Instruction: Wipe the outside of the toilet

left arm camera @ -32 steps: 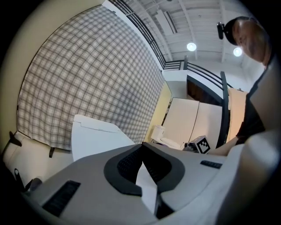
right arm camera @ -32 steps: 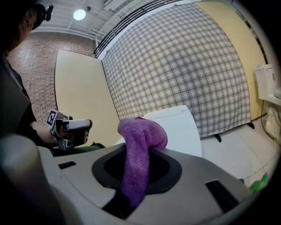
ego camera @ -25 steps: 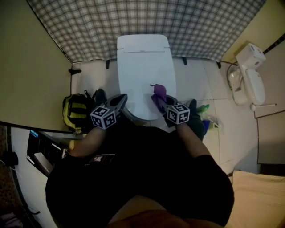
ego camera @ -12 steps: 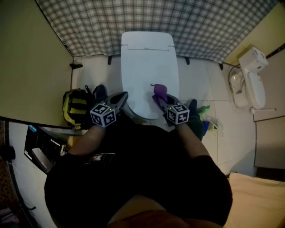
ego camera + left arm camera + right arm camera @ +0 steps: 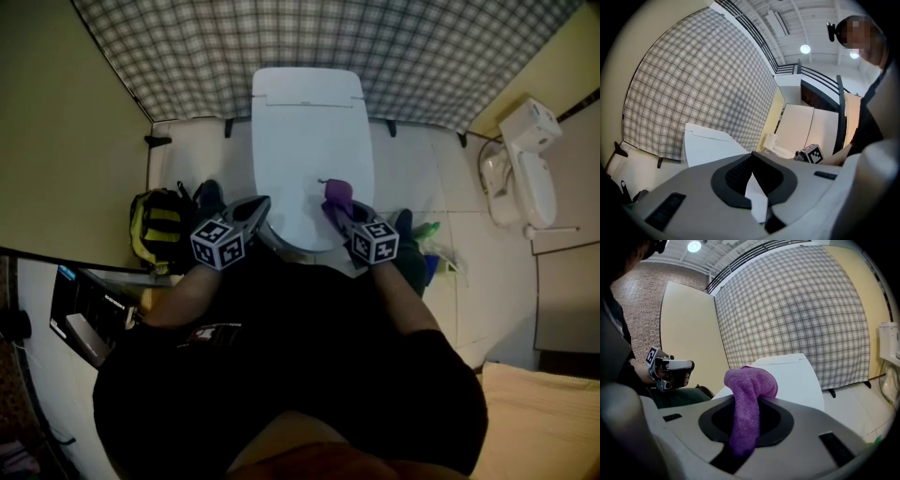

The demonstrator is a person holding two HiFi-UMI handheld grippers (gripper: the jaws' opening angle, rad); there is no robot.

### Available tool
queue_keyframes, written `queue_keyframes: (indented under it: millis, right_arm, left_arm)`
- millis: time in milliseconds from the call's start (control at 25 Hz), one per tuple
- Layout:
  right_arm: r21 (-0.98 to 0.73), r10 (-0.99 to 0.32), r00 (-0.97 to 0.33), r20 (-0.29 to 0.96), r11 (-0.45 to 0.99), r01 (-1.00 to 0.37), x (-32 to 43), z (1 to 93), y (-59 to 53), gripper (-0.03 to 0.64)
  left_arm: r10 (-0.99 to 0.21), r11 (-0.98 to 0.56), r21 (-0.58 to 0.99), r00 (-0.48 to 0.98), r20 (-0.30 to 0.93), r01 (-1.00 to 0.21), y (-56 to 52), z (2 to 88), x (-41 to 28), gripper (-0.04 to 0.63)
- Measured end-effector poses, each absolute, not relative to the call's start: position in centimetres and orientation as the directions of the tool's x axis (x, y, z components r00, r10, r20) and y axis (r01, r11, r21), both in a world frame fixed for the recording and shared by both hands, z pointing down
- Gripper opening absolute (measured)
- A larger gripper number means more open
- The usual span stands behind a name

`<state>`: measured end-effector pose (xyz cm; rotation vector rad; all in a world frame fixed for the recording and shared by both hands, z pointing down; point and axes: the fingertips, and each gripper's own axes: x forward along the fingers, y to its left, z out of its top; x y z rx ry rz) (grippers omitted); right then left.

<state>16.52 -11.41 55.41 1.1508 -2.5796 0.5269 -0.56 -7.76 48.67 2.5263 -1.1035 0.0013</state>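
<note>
Head view: the toilet (image 5: 309, 131) stands lid-down against the checked wall. The right claw (image 5: 332, 212) hangs over the front of the lid, clenched on a purple cloth (image 5: 337, 194). The left claw (image 5: 261, 204) sits by the lid's front-left edge. Whether the cloth touches the lid can't be told from here.

Left gripper view: its jaws meet at the tips with nothing held (the white sliver between them is the toilet beyond).

Right gripper view: the cloth is pinched between the jaws, its free end flopped forward, with the lid lying beyond it.

No wiped patch or streak shows anywhere, so the wiping looks barely begun. Lid, sides and base all seem left to do.
</note>
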Motion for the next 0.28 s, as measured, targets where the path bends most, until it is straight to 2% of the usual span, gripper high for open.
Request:
queue_keyframes:
  millis: [280]
  right_arm:
    - [-0.212, -0.652, -0.655, 0.381, 0.628, -0.749, 16.27, 55.11, -11.09, 0.08]
  left_arm:
    - [-0.702, -0.624, 0.337, 0.695, 0.153, -0.705, -7.56, 48.46, -0.43, 0.003]
